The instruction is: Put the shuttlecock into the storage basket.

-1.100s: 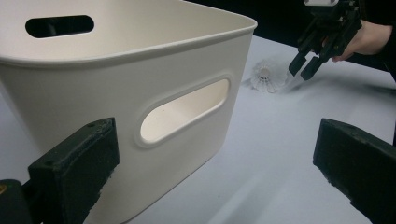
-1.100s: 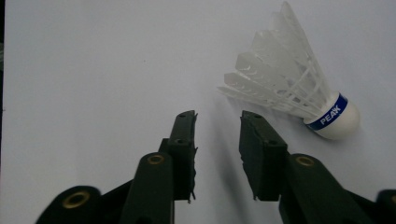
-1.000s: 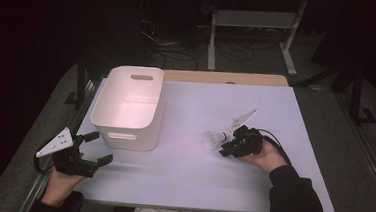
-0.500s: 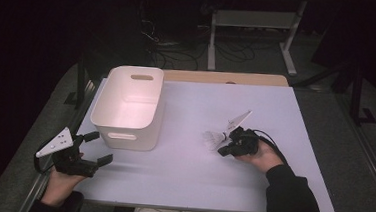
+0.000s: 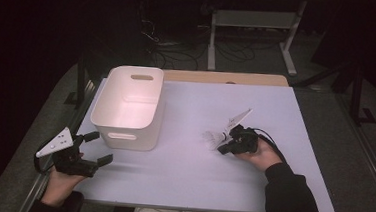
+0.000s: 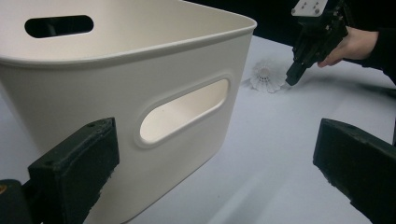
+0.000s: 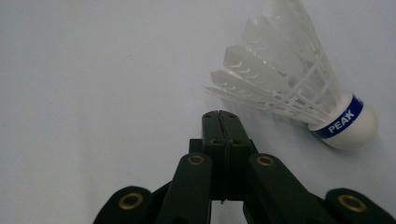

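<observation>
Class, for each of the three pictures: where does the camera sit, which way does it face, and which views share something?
High view: above the person's side, facing forward and down on the table; forearms, left gripper, right gripper.
Left gripper view: rides that gripper, faces the bin; open jaws.
Right gripper view: faces the tabletop; shut jaws beside the shuttlecock.
Shared: shuttlecock in all three; bin in the first two.

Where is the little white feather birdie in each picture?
High view: the white feathered shuttlecock lies right of centre on the table, just left of the right hand-held gripper.
Left gripper view: upper right, beside that gripper's tip.
Right gripper view: upper right, its white cork with a blue band pointing right, beside the shut jaws.
Shared landmark: the right hand-held gripper.
</observation>
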Tool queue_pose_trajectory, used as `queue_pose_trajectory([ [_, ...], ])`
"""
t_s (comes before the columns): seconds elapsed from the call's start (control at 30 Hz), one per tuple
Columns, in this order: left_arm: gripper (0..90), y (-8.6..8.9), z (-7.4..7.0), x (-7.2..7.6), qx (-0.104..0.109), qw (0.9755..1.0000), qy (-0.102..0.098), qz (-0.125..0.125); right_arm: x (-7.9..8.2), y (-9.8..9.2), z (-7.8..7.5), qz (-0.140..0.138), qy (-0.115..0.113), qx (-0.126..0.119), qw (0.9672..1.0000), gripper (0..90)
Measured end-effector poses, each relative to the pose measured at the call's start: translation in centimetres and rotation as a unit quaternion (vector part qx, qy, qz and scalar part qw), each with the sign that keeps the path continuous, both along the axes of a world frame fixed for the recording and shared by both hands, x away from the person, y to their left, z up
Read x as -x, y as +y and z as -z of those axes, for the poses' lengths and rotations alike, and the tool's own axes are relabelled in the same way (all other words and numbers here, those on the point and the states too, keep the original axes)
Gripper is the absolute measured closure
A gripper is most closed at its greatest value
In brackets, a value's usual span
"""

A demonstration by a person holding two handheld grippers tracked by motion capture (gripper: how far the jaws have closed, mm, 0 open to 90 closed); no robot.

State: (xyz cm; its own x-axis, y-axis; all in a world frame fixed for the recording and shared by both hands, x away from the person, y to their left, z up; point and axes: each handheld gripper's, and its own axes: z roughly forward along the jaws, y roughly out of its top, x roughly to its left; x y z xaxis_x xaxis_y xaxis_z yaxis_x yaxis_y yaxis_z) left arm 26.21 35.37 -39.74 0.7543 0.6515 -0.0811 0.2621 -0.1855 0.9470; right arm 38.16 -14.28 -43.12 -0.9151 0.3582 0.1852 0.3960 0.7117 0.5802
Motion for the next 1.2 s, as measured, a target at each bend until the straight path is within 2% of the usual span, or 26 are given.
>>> queue_pose_trajectory([
  [0.5,0.2,0.0,0.0,0.0,0.001,1.0,-0.001,0.001,-1.0,1.9,-0.8,-0.016,-0.008,0.003,0.9998,89.0],
  [0.7,0.2,0.0,0.0,0.0,0.001,1.0,0.0,0.001,-1.6,2.4,-0.8,-0.014,-0.008,0.01,0.9998,89.0],
  [1.2,0.2,0.0,0.0,0.0,0.0,1.0,0.0,0.001,-2.9,1.9,0.1,0.011,-0.003,-0.001,0.9999,89.0],
])
